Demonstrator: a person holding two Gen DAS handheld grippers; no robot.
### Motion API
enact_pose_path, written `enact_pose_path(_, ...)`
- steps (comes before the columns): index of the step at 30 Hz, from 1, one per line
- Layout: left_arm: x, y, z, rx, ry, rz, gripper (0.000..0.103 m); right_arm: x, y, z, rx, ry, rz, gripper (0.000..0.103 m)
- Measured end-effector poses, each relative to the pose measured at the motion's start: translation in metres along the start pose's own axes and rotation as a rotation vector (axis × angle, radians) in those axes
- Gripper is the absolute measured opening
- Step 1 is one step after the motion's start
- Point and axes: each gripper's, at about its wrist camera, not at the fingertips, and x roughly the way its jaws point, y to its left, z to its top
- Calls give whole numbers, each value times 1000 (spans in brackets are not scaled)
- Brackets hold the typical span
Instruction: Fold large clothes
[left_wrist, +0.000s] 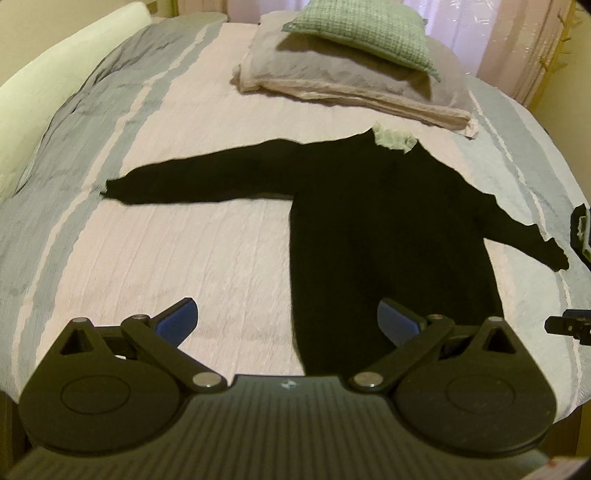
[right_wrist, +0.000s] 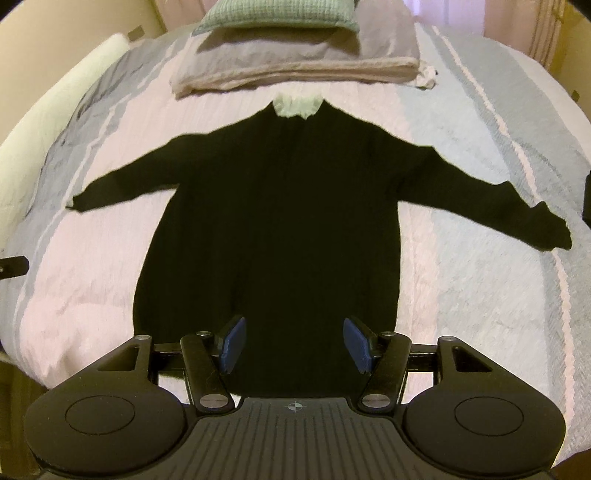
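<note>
Left wrist: left hand-held gripper (left_wrist: 287, 316) wide open, empty, above bed (left_wrist: 207, 240) at hem's left edge; black garment (left_wrist: 373, 221) flat, sleeves spread. Right wrist: right hand-held gripper (right_wrist: 294, 345) open, empty, over garment (right_wrist: 280, 221) hem; pillows (right_wrist: 288, 48) beyond collar.
</note>
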Motion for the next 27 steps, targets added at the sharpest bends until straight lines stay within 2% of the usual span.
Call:
enact_pose_path(6,6,19,-9,-23,28,16,102,12,18,2,-22,13,1,56)
enact_pose_path(12,17,62,1,-22,11,17,102,31,68,32,-58,-33,23,56)
enact_pose_path(19,51,148,31,22,-11,-16,102,65,174,65,-126,-119,38,56)
enact_pose_path(23,77,203,49,73,-18,-29,102,105,254,83,-249,-143,50,56)
enact_pose_path(27,106,259,66,164,-31,-11,102,160,325,102,-410,-138,75,56)
